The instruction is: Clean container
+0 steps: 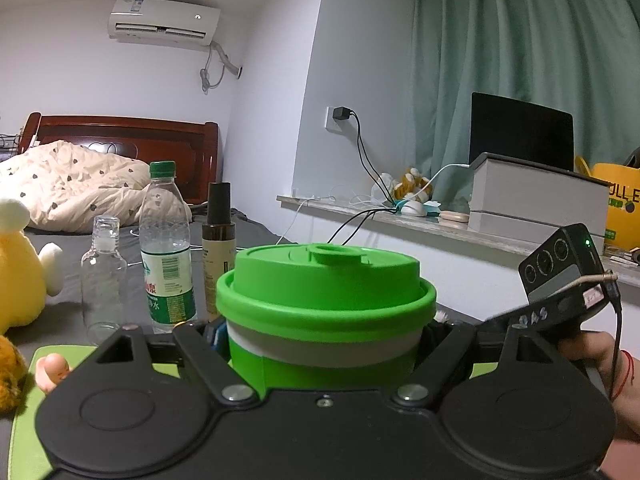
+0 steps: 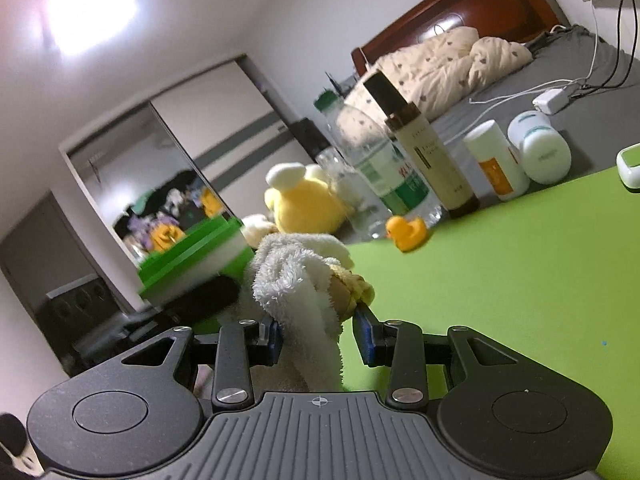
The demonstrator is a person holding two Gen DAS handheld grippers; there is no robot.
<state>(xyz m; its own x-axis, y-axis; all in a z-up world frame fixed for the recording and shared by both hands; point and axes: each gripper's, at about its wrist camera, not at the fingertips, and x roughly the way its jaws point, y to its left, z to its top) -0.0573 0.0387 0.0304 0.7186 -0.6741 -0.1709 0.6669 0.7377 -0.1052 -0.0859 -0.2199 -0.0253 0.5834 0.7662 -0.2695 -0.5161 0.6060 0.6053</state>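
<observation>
You're clamping the green container between the left gripper fingers, lid on, holding it above the green mat; your right gripper is pinching a white towel, touching the container's side; a rubber duck is sitting at the mat's far edge.

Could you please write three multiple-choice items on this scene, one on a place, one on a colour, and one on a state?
1. Where is the rubber duck?
A. on the green mat's far edge
B. on the bed pillow
C. inside the container

2. What colour is the container's lid?
A. white
B. green
C. yellow

3. What is the right hand-held gripper doing?
A. hanging open
B. holding a bottle
C. gripping a cloth

Answers: 1 A, the duck sits at the mat's edge before the bottles; 2 B, the lid is bright green; 3 C, towelling is bunched between its fingers.
</observation>
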